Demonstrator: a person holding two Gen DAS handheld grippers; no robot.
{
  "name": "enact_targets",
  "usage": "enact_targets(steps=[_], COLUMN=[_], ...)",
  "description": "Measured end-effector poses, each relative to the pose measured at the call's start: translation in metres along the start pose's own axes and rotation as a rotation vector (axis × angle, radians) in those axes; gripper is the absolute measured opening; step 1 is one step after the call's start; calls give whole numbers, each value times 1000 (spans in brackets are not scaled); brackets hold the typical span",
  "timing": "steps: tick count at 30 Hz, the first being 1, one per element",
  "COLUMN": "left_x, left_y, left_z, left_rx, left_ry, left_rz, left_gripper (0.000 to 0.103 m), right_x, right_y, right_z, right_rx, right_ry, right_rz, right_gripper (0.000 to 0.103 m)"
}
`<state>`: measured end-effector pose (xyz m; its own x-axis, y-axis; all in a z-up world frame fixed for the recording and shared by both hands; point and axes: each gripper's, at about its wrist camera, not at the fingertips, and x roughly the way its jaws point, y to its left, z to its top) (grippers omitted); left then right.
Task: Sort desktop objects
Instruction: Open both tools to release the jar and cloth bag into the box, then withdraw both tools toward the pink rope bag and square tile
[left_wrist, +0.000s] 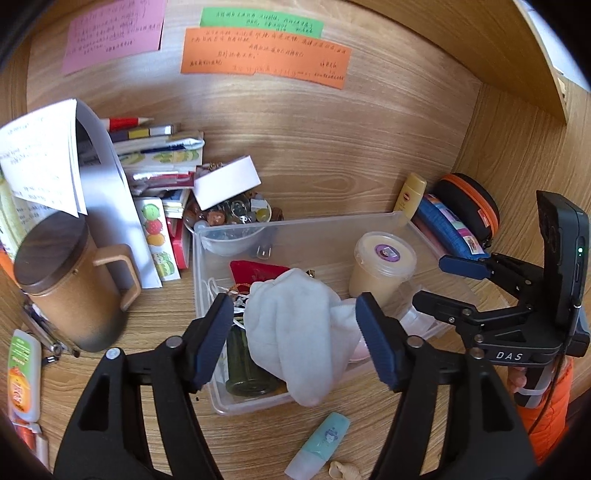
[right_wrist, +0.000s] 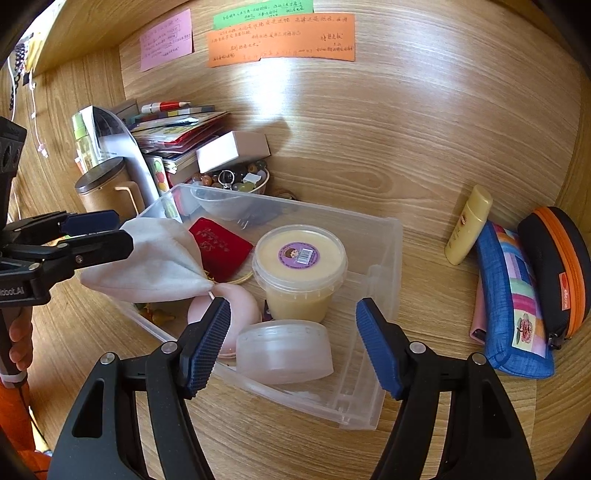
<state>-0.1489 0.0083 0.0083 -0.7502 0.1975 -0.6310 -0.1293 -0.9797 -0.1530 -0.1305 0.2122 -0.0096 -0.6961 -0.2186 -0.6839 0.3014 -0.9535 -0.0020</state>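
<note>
Two left fingers (left_wrist: 218, 325) apart, white cloth (left_wrist: 295, 332) btwn

Bright, sharp, fisheye-warped edges, wall glare

Three handwritten notes (left_wrist: 264, 55) — pink, green, orange — on wooden wall (left_wrist: 369, 147)

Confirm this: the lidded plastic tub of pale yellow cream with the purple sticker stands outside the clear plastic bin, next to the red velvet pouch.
Not quite. The lidded plastic tub of pale yellow cream stands inside the clear plastic bin, not outside it. The right wrist view shows it upright on the bin's floor, with the red velvet pouch beside it as you said.
</note>
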Motion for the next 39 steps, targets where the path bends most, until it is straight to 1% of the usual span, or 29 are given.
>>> enact_targets(steps=[2, 3, 7, 11, 14, 17, 26, 33, 39], left_x=[-3, -5, -13, -22, -30, -36, -53, -66, -73], left_y=[-1, -1, -2, -4, -5, -5, -5, -11, -12], left_z=[0, 0, -2, -4, -7, -9, -21, -38, -57], left_rx=[3, 5, 7, 14, 20, 19, -7, -2, -22], left_ry=[-6, -12, -23, -42, -59, -65, -67, -72, -51], left_rz=[9, 16, 28, 53, 68, 75, 82, 104, 111], left_gripper=[76, 76, 79, 88, 92, 94, 96, 98, 98], right_x=[-2, -3, -9, -14, -20, -26, -49, -65, -74], right_y=[2, 3, 6, 9, 13, 16, 24, 32, 37], right_z=[0, 1, 1, 2, 0, -1, -14, -30, -50], right_rx=[-4, -7, -20, -33, -44, -57, -75, -85, -91], right_ry=[-7, -12, -28, -32, -38, -44, -56, -66, -57], right_rz=[0, -1, -2, -12, -14, -22, -35, -35, -38], right_gripper=[74, 76, 79, 80, 81, 83, 84, 86, 86])
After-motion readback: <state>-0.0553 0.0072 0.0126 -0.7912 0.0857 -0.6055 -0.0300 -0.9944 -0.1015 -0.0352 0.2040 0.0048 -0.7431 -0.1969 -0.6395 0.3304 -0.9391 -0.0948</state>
